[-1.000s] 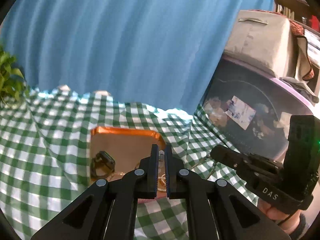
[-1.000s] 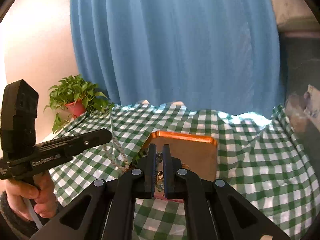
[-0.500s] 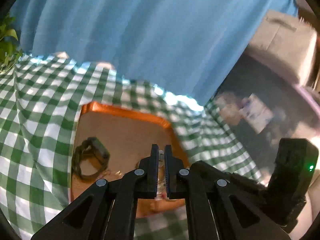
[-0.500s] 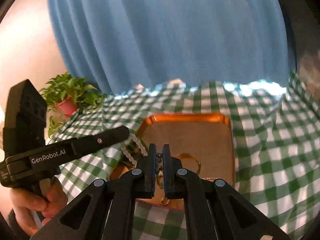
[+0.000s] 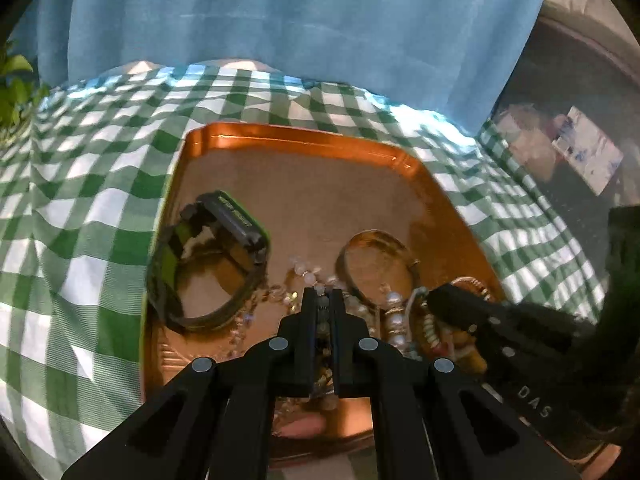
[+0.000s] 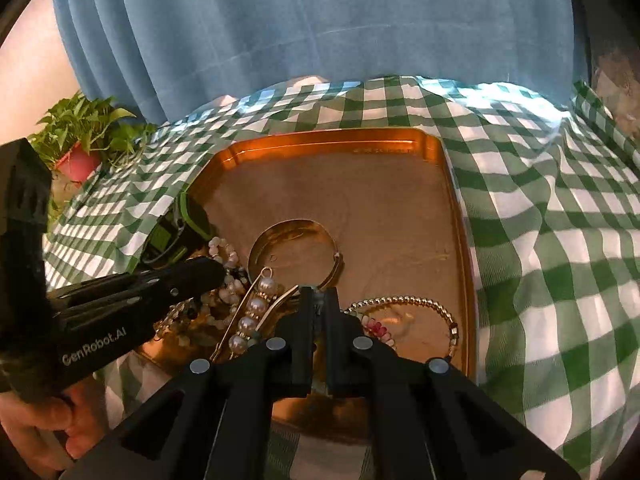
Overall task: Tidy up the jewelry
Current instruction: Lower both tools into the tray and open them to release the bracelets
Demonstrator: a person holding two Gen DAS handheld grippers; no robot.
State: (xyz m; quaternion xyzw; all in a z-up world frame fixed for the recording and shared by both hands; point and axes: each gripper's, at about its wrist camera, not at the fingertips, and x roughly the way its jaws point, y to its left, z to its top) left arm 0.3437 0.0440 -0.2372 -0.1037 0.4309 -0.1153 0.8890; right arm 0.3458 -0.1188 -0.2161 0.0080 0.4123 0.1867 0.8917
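Note:
A copper tray (image 5: 304,142) (image 6: 452,200) lies on the green checked cloth. In it are a dark watch with a green strap (image 5: 208,256) (image 6: 176,232), a gold bangle (image 5: 376,264) (image 6: 296,248), a pearl hair clip (image 6: 248,316), a gold bead bracelet (image 6: 404,304) and a pale bead string (image 5: 308,276). My left gripper (image 5: 323,296) (image 6: 212,268) is shut on the pale bead string, low over the tray. My right gripper (image 6: 319,294) (image 5: 436,296) is shut on a thin metal piece beside the hair clip.
A potted plant (image 6: 84,140) stands at the far left of the table. A blue curtain (image 6: 312,28) hangs behind the table. A dark cabinet front (image 5: 568,148) is at the right.
Both grippers have come down and forward from above the table to just over the tray, still shut. The jewelry now lies gathered in the tray under them.

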